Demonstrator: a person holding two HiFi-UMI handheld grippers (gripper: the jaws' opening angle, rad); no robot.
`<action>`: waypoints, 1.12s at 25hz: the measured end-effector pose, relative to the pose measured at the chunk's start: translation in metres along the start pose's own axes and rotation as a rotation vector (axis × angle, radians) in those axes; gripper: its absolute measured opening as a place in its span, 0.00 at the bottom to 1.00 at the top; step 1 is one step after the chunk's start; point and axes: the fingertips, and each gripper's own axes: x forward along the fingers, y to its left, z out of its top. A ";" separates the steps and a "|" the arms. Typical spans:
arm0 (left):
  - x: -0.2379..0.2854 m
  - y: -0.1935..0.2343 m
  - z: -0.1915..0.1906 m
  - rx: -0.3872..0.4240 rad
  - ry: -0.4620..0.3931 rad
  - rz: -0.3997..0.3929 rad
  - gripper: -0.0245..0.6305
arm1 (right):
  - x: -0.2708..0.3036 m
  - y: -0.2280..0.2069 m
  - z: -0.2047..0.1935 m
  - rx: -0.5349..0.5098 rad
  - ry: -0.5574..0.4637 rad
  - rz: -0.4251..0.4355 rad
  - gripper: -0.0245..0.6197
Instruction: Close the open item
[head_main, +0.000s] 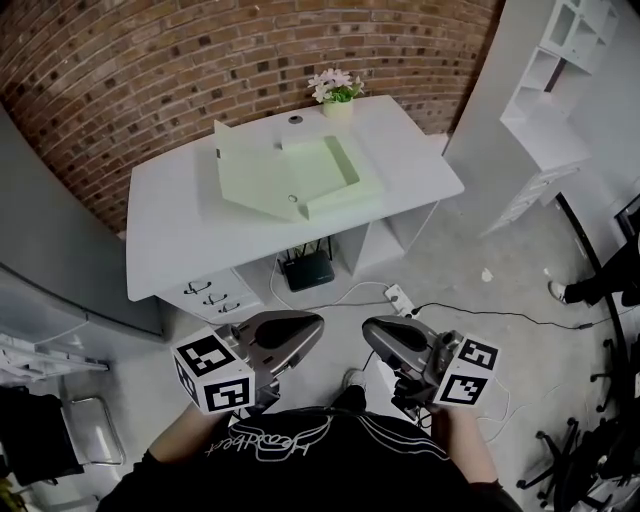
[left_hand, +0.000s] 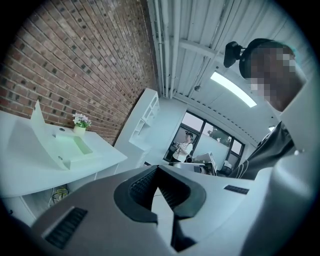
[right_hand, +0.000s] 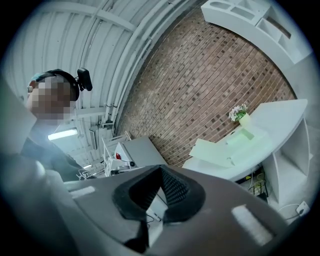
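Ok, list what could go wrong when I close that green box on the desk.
1. The flower pot stands close behind the green box; a swinging lid could tip it.
2. The box lies near the front edge of the desk; pushing may slide it off.
3. The left gripper and right gripper are shut, so neither can pinch the lid yet.
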 end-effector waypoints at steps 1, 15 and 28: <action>0.007 0.002 0.003 -0.003 -0.001 0.004 0.04 | -0.002 -0.006 0.005 0.002 0.001 0.003 0.04; 0.107 0.014 0.030 -0.011 -0.029 0.073 0.04 | -0.049 -0.078 0.070 0.010 -0.005 0.036 0.04; 0.107 0.022 0.038 -0.026 -0.086 0.185 0.04 | -0.045 -0.095 0.079 0.031 0.045 0.108 0.04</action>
